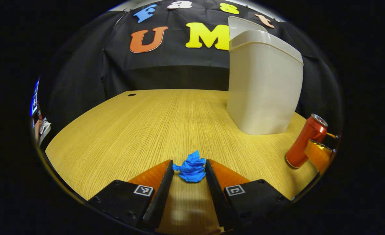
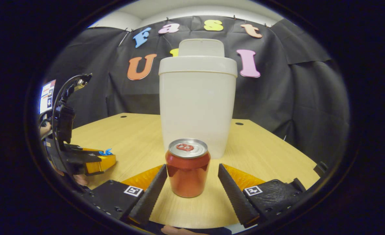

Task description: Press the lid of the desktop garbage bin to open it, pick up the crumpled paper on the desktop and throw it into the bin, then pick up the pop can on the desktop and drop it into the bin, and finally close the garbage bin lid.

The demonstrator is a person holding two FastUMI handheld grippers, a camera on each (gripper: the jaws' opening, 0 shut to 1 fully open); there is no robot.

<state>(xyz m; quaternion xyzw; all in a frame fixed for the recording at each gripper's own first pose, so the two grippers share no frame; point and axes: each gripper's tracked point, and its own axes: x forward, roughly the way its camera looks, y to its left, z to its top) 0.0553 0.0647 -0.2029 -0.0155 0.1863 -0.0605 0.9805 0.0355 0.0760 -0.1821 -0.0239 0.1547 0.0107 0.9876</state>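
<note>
Left gripper (image 1: 189,164) spread around crumpled paper (image 1: 191,167), right gripper (image 2: 192,174) spread, flanking pop can (image 2: 187,168)

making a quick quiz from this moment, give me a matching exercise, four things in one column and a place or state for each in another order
Things:
1. bin lid
2. crumpled paper
3. pop can
4. bin

Place or state:
A. upright between the right tool's open fingers
B. raised open
C. on the table behind the can
D. between the left tool's fingertips

Pairs: 1-B, 2-D, 3-A, 4-C
</note>
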